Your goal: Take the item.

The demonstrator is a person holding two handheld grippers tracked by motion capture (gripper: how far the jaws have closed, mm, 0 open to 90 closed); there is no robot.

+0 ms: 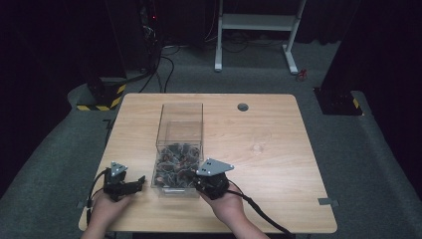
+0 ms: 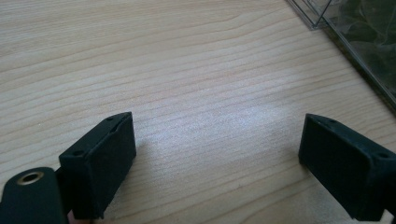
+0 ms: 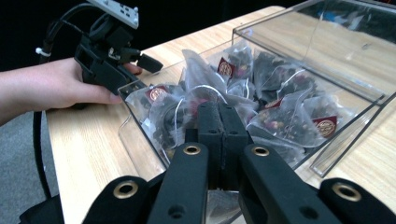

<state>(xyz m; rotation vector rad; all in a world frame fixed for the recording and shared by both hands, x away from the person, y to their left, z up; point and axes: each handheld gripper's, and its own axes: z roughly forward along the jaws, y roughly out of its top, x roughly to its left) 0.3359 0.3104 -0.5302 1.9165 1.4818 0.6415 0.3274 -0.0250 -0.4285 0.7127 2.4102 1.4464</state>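
Box [image 1: 179, 130] runs lengthwise away; right tongs [image 3: 219, 116] clenched among sachets [image 3: 280, 116], left tongs [image 2: 217, 154] released.

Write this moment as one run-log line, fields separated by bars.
left gripper: open, resting on table | right gripper: shut among tea bags | clear box: upright, holds the bags

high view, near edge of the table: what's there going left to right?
left gripper → clear box of tea bags → right gripper, shut at the box's near right corner → bare table.
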